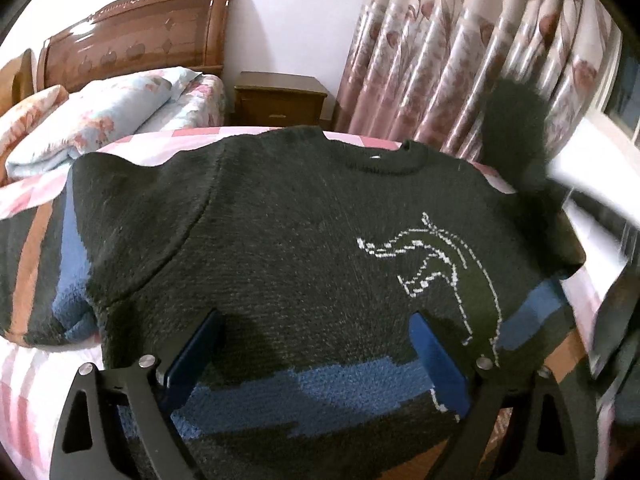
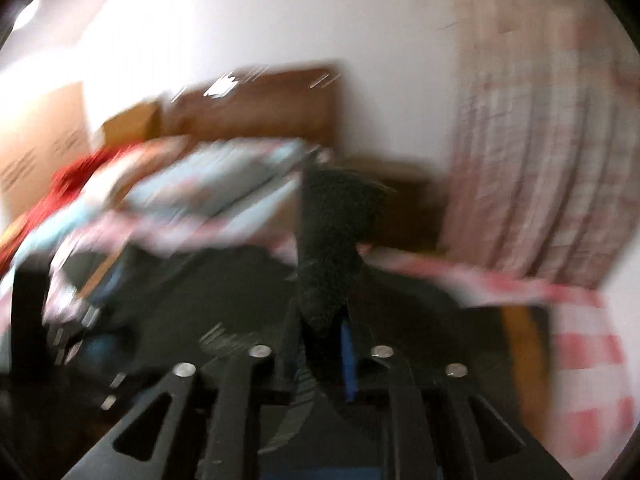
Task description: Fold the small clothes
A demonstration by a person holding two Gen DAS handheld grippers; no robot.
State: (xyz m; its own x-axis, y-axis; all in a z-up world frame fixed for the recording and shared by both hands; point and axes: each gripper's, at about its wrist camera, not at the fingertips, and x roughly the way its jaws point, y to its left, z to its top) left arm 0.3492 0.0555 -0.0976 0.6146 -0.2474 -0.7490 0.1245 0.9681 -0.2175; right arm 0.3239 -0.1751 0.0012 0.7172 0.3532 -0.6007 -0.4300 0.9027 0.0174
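Note:
A small dark green knit sweater [image 1: 280, 240] with a white outline figure and blue, orange bands lies spread front-up on the pink checked bed [image 1: 24, 392]. My left gripper [image 1: 316, 344] is open, its blue pads just above the sweater's lower body, holding nothing. The sweater's right sleeve [image 1: 516, 128] is lifted up at the right. In the blurred right wrist view my right gripper [image 2: 324, 320] is shut on that dark sleeve [image 2: 336, 236], which sticks up between the fingers above the sweater body [image 2: 224, 280].
A wooden headboard [image 1: 136, 36], folded floral bedding [image 1: 100, 116] and a wooden nightstand [image 1: 280, 100] stand behind. Floral curtains [image 1: 472, 48] hang at the back right. Something red [image 2: 68, 192] lies on the bed at the left in the right wrist view.

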